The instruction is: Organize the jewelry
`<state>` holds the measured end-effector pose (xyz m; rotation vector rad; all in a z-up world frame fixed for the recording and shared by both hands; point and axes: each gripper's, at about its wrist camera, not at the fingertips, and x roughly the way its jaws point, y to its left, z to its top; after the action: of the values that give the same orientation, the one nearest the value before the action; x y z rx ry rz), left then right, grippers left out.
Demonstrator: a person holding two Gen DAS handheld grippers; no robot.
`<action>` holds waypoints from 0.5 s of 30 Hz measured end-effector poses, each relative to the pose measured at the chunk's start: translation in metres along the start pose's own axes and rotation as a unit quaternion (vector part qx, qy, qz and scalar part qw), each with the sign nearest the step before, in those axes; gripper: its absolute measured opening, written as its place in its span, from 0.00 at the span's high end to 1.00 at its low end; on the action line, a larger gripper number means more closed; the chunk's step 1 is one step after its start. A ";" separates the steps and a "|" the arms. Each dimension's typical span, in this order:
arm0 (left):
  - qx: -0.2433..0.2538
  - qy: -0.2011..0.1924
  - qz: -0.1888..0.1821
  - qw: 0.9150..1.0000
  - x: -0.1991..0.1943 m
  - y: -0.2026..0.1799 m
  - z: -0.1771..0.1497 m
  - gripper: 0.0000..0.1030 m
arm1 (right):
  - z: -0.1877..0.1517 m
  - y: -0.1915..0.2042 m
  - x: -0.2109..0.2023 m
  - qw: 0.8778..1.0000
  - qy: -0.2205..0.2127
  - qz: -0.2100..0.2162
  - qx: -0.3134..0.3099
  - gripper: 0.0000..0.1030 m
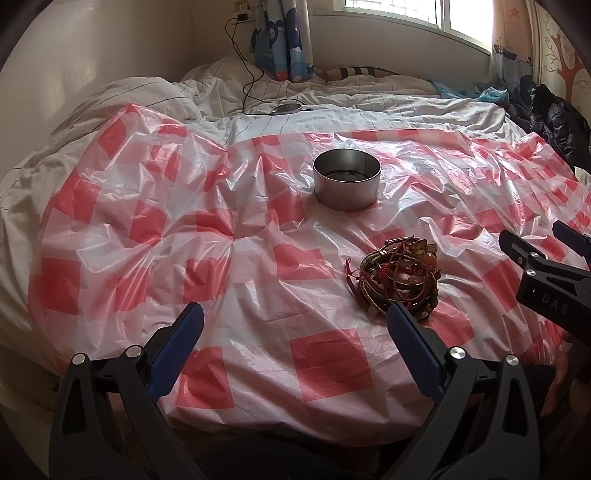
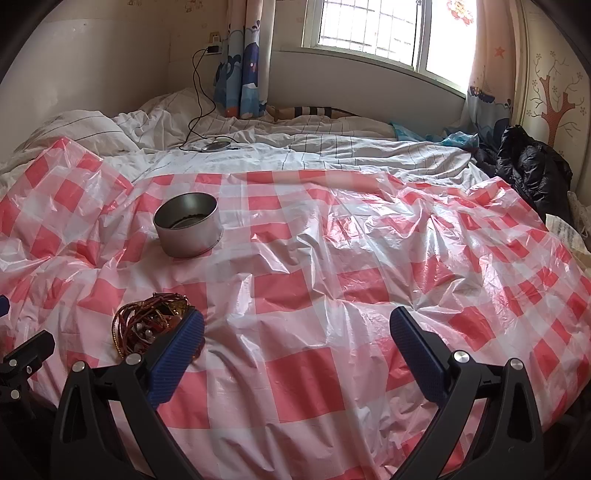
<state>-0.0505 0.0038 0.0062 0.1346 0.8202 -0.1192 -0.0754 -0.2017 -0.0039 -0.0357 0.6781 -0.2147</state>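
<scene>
A tangled heap of red, brown and gold bracelets point(image 1: 397, 282) lies on the red-and-white checked plastic sheet point(image 1: 258, 258), near the front. Behind it stands a round metal tin point(image 1: 346, 178) with something dark at its bottom. My left gripper point(image 1: 295, 325) is open, and its right finger partly covers the heap's front edge. The right gripper point(image 1: 554, 243) shows at that view's right edge. In the right wrist view the bracelets point(image 2: 147, 325) sit just behind the left finger of my open right gripper point(image 2: 297, 326), with the tin point(image 2: 188, 229) farther back at left. Nothing is between either gripper's fingers.
The sheet covers a rumpled white striped duvet point(image 2: 332, 151) on a bed. A black cable and a round charger point(image 2: 216, 145) lie at the back. A black jacket point(image 2: 532, 170) is piled at the right, and a window point(image 2: 388, 29) and curtains are behind.
</scene>
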 end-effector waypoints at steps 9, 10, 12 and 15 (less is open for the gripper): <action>0.001 -0.001 0.000 1.000 0.000 -0.001 0.000 0.07 | 0.000 0.000 0.000 1.000 0.000 0.000 0.000 0.06; 0.002 -0.002 0.001 1.000 -0.001 -0.002 0.000 0.07 | 0.000 0.000 0.000 1.000 0.000 -0.001 0.000 0.06; 0.003 -0.003 0.001 1.000 -0.001 -0.002 0.001 0.07 | 0.000 0.000 0.000 1.000 0.000 0.000 0.000 0.06; 0.003 -0.003 0.001 1.000 -0.001 -0.002 0.001 0.07 | 0.000 0.000 0.000 1.000 -0.001 0.000 0.000 0.06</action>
<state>-0.0508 0.0017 0.0069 0.1403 0.8140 -0.1194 -0.0757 -0.2011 -0.0040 -0.0355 0.6767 -0.2151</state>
